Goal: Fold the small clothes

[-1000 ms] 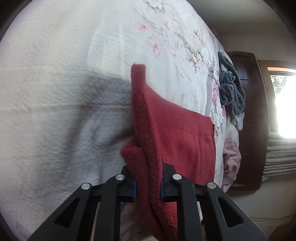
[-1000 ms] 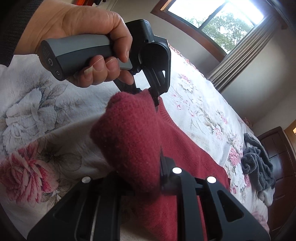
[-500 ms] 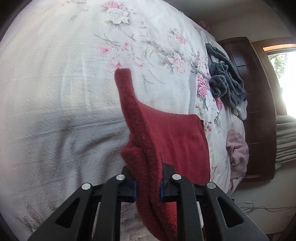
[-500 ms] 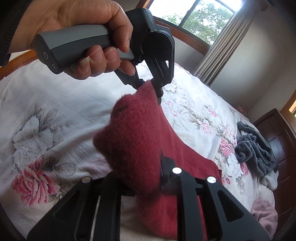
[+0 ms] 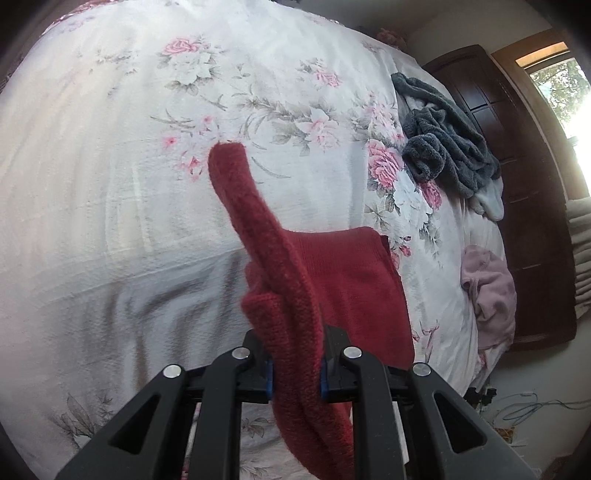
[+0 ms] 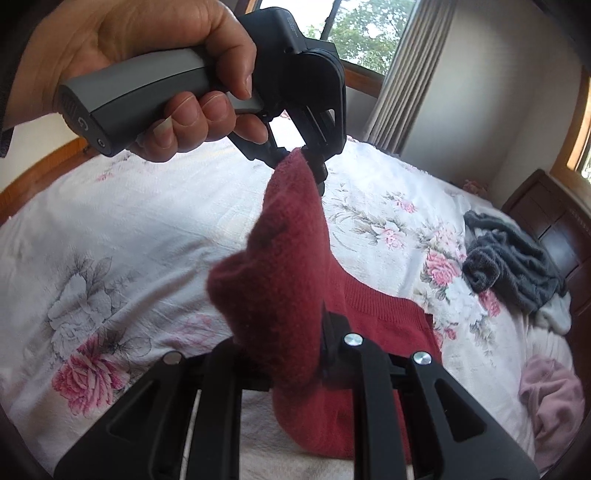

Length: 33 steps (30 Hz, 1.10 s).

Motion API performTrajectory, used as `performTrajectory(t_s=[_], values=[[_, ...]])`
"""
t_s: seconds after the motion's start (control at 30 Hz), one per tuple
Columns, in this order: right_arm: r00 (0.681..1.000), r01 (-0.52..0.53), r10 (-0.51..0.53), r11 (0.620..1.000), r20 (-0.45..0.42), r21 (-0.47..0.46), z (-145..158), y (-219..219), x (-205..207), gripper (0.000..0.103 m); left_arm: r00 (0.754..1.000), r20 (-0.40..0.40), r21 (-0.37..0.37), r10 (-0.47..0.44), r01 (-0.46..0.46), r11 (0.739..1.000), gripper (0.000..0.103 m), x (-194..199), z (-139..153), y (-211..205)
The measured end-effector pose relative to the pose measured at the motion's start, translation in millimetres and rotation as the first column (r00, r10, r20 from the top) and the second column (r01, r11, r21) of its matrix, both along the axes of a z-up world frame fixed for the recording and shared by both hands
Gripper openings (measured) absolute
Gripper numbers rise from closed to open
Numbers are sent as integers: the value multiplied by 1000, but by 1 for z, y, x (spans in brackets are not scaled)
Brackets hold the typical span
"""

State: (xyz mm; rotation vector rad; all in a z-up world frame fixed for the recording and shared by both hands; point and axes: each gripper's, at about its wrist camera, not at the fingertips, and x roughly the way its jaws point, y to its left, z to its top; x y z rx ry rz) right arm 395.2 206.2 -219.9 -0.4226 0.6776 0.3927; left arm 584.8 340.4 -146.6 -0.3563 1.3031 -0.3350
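A dark red knit garment (image 5: 351, 280) lies partly on the floral bedspread (image 5: 129, 192), with one edge lifted off it. My left gripper (image 5: 295, 369) is shut on a thick fold of that edge. In the right wrist view the same red garment (image 6: 288, 266) stretches up from my right gripper (image 6: 295, 365), which is shut on it, to the left gripper (image 6: 301, 158), held by a hand (image 6: 140, 48). The lower part of the garment still rests flat on the bed.
A dark grey fleece pile (image 5: 443, 147) and a pink garment (image 5: 487, 291) lie near the bed's far edge, by a dark wooden cabinet (image 5: 524, 177). Cables (image 5: 524, 406) trail on the floor. A window (image 6: 362, 33) and a curtain (image 6: 406, 74) are behind the bed.
Both grippers have risen with the red garment's edge held between them, lifting it higher off the bedspread. More of the bed and the room shows in both views.
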Motion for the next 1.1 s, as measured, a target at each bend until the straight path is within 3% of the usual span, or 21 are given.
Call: performTrajectory(t_s=[0.27, 0.53, 0.77, 1.1], values=[[999, 43, -42, 994, -17, 100, 3, -47, 5, 15, 1000, -1, 90, -30, 30, 996, 16, 4, 11, -50], [995, 98, -90, 972, -44, 212, -3, -97, 8, 15, 997, -21, 173, -74, 77, 982, 16, 17, 3, -112], [980, 188, -155, 929, -127, 319, -30, -148, 19, 14, 991, -62, 235, -118, 129, 963, 16, 29, -29, -173], [935, 323, -196, 817, -296, 477, -84, -218, 28, 14, 972, -150, 348, -179, 222, 911, 16, 44, -95, -258]])
